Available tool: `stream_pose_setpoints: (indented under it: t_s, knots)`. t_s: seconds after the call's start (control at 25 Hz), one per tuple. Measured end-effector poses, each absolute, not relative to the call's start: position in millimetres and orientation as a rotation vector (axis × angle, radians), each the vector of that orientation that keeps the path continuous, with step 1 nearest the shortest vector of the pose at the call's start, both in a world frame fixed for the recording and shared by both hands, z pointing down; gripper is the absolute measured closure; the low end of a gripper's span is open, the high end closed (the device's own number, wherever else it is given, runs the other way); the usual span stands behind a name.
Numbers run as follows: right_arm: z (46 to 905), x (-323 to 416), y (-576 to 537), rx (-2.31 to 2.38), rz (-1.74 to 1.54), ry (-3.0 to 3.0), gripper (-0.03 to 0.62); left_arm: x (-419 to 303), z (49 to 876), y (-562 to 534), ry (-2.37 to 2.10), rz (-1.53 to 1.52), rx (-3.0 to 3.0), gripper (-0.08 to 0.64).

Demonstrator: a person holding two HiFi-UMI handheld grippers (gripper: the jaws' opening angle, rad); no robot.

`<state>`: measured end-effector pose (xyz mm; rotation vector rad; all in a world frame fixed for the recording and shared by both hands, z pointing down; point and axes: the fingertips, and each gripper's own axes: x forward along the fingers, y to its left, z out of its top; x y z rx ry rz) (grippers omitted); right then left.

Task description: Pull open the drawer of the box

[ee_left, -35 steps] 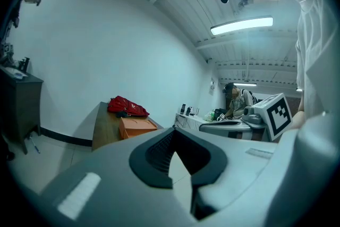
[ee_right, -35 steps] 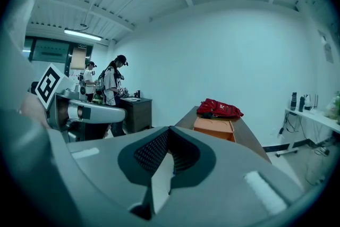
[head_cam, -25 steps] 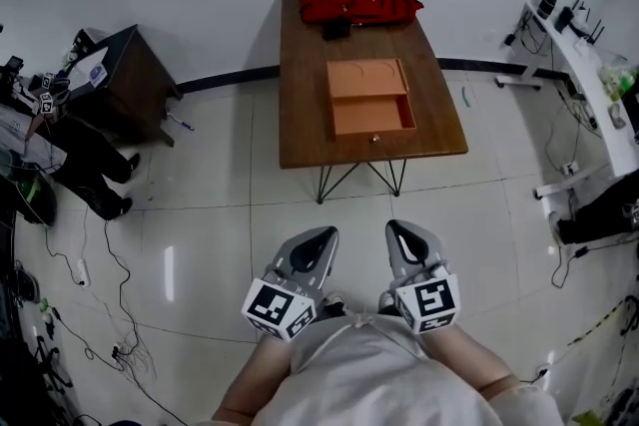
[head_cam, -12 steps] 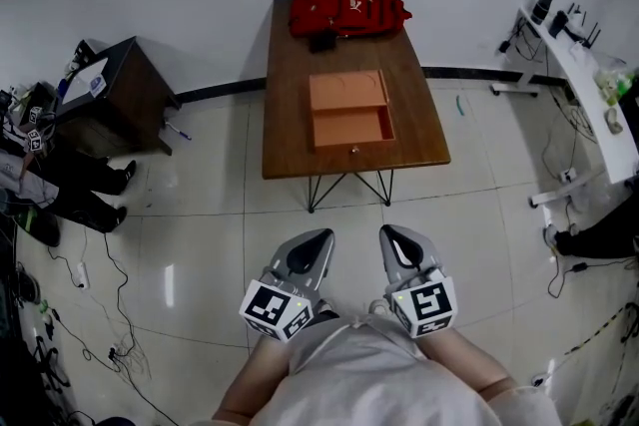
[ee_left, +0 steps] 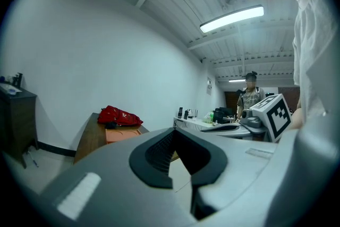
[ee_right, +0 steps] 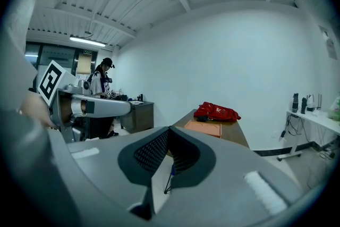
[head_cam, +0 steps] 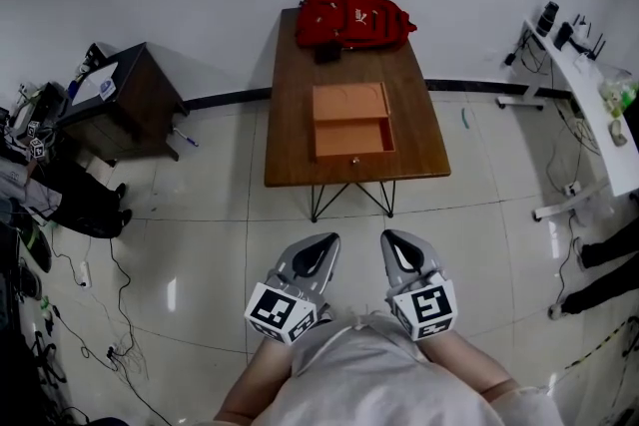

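A flat orange box (head_cam: 349,102) sits at upper centre of the head view on a long brown wooden table (head_cam: 295,155), its drawer (head_cam: 352,137) slid out toward the near edge. A red fabric backpack (head_cam: 354,18) lies above it in frame. At lower centre, well short of the table, the grey left gripper (head_cam: 321,241) and grey right gripper (head_cam: 391,238) both have jaws clenched, empty.

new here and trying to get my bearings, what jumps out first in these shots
The red backpack at the far end of the wooden table stands out most, with the orange box just in front of it, its drawer apparently pulled out. Nearer the camera, the left gripper and right gripper sit side by side over the tiled floor, jaws together and empty, well short of the table.
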<state>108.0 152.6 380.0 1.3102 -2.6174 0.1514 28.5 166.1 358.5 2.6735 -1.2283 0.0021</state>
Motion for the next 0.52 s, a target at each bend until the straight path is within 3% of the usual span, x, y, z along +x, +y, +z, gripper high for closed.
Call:
stream_pose_setpoints:
  t_s: [0.52]
  knots:
    - [383.9, 102.7, 150.7, 1.270, 0.166, -2.631, 0.588, 29.1, 354.6, 168.1, -1.245, 0.012, 2.712, 0.555]
